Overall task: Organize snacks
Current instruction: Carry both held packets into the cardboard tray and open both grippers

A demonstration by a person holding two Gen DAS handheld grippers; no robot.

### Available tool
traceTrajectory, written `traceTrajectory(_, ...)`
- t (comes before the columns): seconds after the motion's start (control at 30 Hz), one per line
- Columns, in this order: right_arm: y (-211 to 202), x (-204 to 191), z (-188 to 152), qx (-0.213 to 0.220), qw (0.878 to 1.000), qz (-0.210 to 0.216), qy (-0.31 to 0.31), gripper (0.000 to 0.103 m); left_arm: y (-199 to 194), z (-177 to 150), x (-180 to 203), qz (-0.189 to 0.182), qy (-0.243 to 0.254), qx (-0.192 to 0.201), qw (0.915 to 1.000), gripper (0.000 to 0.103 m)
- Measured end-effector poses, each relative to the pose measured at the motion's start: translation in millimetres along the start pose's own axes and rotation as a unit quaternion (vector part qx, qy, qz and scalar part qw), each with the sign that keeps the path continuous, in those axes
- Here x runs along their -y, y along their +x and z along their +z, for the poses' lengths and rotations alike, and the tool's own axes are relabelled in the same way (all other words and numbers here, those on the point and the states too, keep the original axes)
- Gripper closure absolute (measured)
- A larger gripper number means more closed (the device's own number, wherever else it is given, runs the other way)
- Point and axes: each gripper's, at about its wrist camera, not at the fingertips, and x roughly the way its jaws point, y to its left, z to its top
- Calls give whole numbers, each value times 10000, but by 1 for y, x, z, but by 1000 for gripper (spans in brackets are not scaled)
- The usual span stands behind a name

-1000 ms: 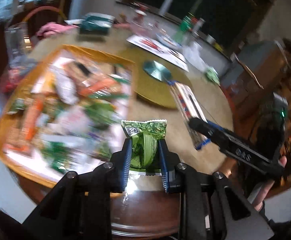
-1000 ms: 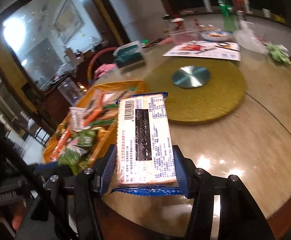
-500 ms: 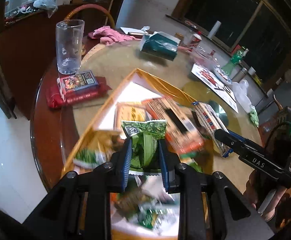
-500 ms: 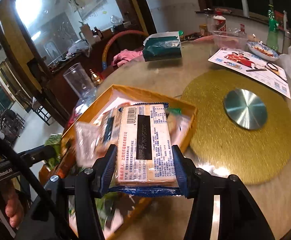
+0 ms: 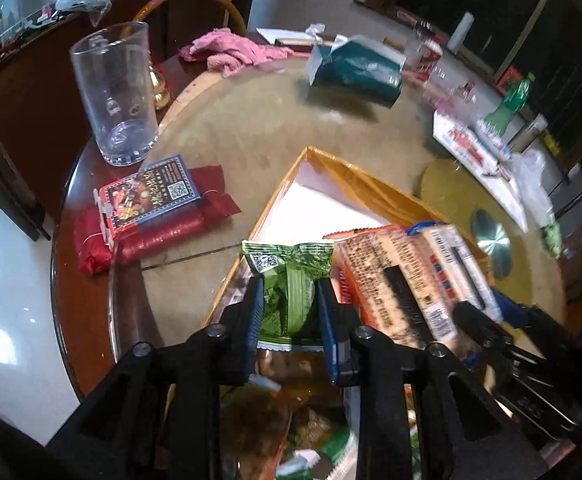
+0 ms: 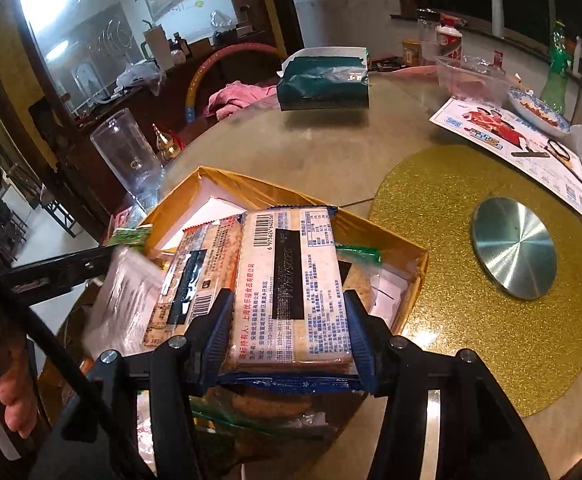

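My left gripper [image 5: 289, 320] is shut on a small green snack packet [image 5: 289, 288], held over the near left edge of the orange cardboard box [image 5: 355, 178]. My right gripper [image 6: 287, 324] is shut on a long blue-edged cracker pack [image 6: 289, 284], held over the same box [image 6: 251, 188]. An orange-edged cracker pack [image 6: 195, 276] lies in the box just left of it. In the left wrist view the blue-edged pack [image 5: 457, 264] and orange-edged pack [image 5: 387, 284] show side by side. Several more snack packets fill the near end of the box.
A clear glass mug [image 5: 115, 92], a red packet with a card box on it [image 5: 151, 204], a pink cloth [image 5: 235, 50] and a green tissue pack [image 6: 323, 80] stand around the round table. A gold turntable mat [image 6: 487, 272] lies right of the box.
Both grippers have moved left and forward over the box, each still holding its packet. The right gripper's cracker pack now hangs beside the orange-edged pack in the box.
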Motion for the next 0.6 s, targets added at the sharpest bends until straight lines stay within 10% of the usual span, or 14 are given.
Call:
traceTrajectory(0.17, -6, 3, 1, 54, 9999, 45, 139, 47, -1, -4, 5, 168, 187, 32, 9997, 64)
traceTrajectory(0.3, -30, 10, -3, 260, 9986, 196, 408, 40, -26, -15, 8, 378, 193, 435, 9982, 23)
traceTrajectory(0.6, -92, 2, -68, 519, 9947, 562, 690, 33, -104, -121, 38, 653, 399, 1450, 9865, 14)
